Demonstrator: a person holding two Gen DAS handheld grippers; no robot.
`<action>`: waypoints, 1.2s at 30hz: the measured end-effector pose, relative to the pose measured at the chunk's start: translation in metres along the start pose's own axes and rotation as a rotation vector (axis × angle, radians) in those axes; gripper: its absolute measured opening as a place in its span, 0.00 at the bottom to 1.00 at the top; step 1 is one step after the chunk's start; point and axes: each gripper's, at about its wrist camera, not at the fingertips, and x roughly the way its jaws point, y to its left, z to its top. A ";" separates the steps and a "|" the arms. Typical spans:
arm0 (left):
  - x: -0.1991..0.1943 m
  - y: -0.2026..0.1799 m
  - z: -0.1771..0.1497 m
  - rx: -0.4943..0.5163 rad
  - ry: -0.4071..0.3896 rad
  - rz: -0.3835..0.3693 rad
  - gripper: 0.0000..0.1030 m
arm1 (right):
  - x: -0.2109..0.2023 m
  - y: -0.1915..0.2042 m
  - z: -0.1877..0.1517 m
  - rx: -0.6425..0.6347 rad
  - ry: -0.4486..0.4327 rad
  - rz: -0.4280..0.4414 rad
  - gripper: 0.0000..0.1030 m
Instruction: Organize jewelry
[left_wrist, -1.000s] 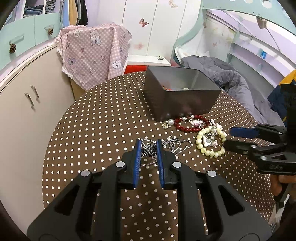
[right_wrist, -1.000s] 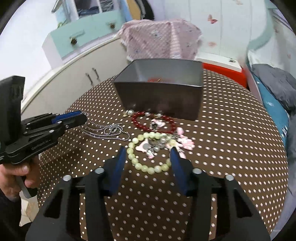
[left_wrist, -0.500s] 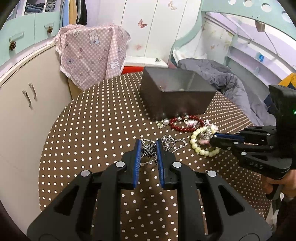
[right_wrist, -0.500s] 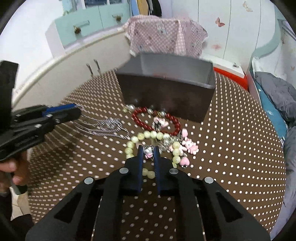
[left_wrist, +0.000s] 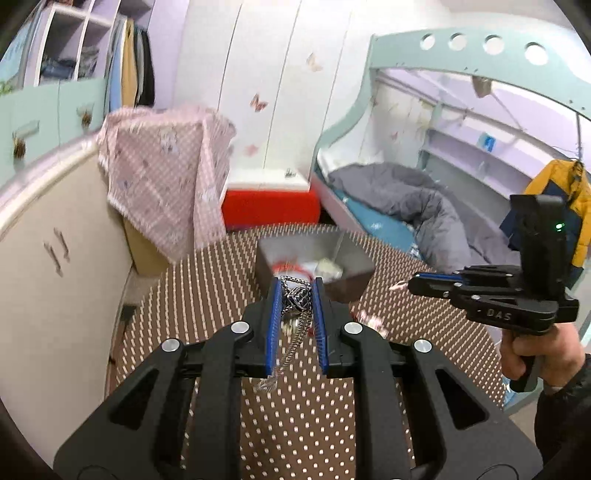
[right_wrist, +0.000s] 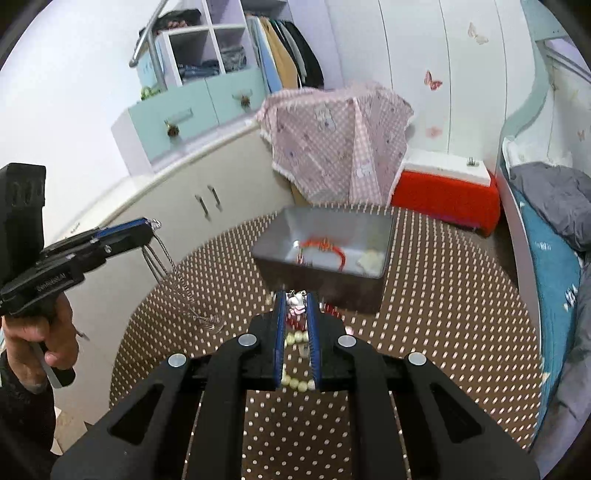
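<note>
Left wrist view: the left gripper (left_wrist: 295, 295) pinches a silver chain necklace (left_wrist: 295, 301), its loose end dangling over the polka-dot table (left_wrist: 192, 291). The right gripper (right_wrist: 295, 306), jaws just closed, clamps a pale bead bracelet (right_wrist: 295, 373) by its pink charms, lifted near the table's middle. Beyond both, toward the far edge, sits the grey box (right_wrist: 384, 236) with a red bracelet (right_wrist: 325, 247) inside. Best practice: clear the box's near wall before releasing, so hanging lengths drop inside.

Butterfly-stickered wardrobe (right_wrist: 436, 74) — teal bunk bed (left_wrist: 461, 122)
</note>
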 end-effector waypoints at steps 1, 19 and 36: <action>-0.003 -0.001 0.007 0.011 -0.017 0.003 0.16 | -0.003 0.002 0.002 -0.007 -0.007 -0.008 0.09; 0.016 -0.005 0.018 0.095 0.003 0.109 0.94 | -0.007 -0.005 0.039 -0.039 -0.081 -0.008 0.09; 0.134 -0.001 -0.077 0.042 0.345 0.080 0.18 | 0.015 -0.019 0.011 0.049 0.004 -0.020 0.09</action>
